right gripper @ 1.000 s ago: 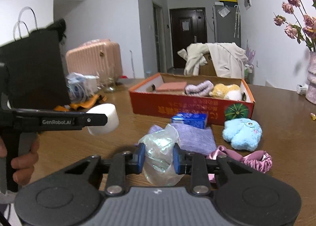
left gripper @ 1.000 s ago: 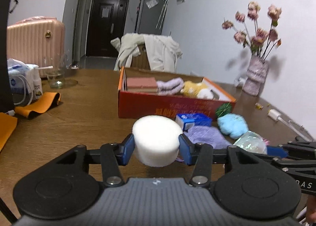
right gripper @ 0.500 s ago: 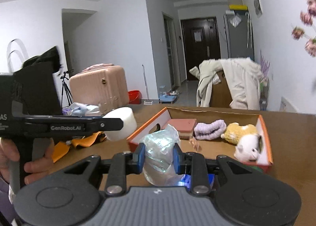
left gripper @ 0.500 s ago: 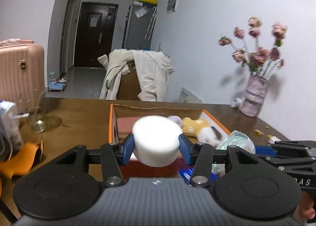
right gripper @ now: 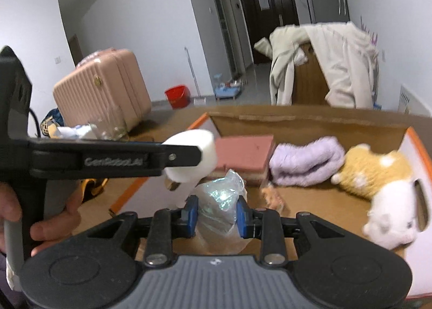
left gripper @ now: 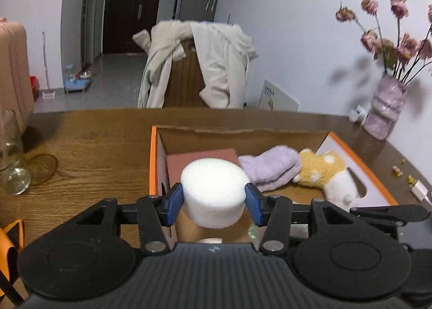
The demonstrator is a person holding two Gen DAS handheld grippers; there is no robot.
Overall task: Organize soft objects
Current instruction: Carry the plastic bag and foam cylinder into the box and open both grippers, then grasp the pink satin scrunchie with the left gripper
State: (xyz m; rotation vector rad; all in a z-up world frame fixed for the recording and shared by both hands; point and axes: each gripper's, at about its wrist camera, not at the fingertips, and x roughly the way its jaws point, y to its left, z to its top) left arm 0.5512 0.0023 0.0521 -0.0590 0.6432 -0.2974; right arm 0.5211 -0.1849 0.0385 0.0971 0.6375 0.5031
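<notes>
My left gripper (left gripper: 213, 198) pinches the white foam puck (left gripper: 214, 195) at frame centre — above the orange box (left gripper: 152, 163). My right gripper (right gripper: 217, 214) clamps a crinkled plastic bag (right gripper: 220, 201), low centre, over the box's cardboard floor beside the purple cloth (right gripper: 306, 160).

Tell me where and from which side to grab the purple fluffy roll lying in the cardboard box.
Grip the purple fluffy roll across its thick middle, coming from above. It lies on its side on the box floor, with the pink block at one end and the yellow plush at the other, so only its top and long sides look free. Jaws spanning its short width should probably pinch it cleanly.
</notes>
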